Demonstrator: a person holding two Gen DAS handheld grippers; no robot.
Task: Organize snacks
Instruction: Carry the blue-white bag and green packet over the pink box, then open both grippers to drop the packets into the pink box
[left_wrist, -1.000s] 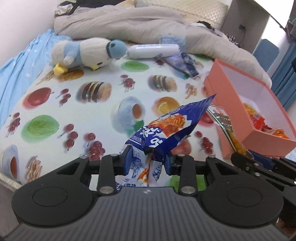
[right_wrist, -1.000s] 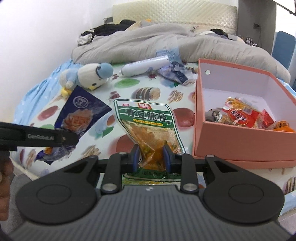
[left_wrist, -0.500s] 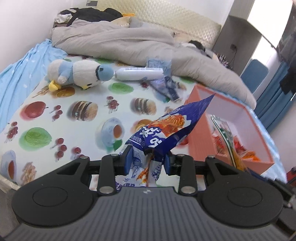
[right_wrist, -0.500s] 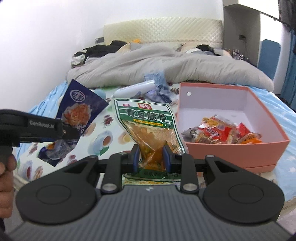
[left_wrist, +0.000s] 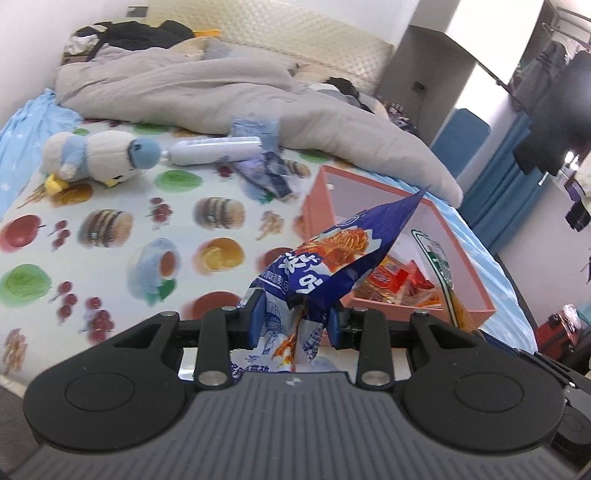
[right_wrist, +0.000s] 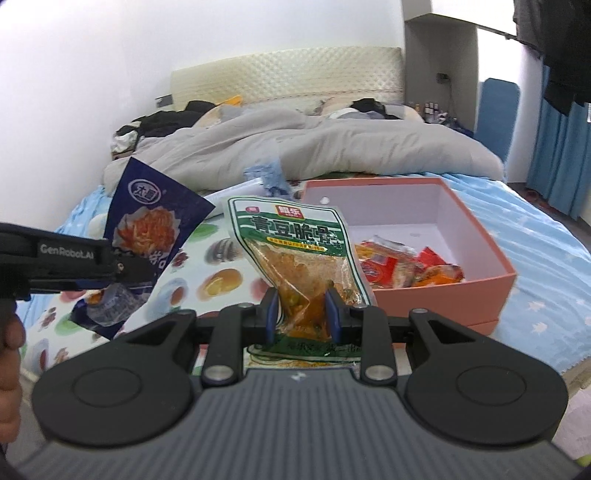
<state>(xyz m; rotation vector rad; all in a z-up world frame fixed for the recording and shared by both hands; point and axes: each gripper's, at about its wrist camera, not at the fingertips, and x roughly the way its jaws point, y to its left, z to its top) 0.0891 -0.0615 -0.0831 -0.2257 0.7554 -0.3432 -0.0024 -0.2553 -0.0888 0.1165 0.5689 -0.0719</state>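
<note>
My left gripper (left_wrist: 293, 317) is shut on a blue snack bag (left_wrist: 332, 258), held up above the bed to the left of a pink box (left_wrist: 476, 288). The same blue snack bag (right_wrist: 147, 229) shows at the left of the right wrist view, in the left gripper (right_wrist: 122, 269). My right gripper (right_wrist: 301, 314) is shut on a green snack pouch (right_wrist: 295, 240), held upright just left of the pink box (right_wrist: 443, 299). Several red and orange snack packets (right_wrist: 402, 266) lie inside the box. The green pouch's edge (left_wrist: 443, 273) shows by the box in the left wrist view.
The bed has a food-print sheet (left_wrist: 110, 229). A plush penguin (left_wrist: 99, 158), a white bottle (left_wrist: 214, 151) and blue wrappers (left_wrist: 266, 173) lie near a grey duvet (left_wrist: 221, 96). A hand (right_wrist: 9, 354) shows at the left edge.
Both grippers have risen and drawn back with their bags still held. More of the box's inside, the headboard and the room now show.
</note>
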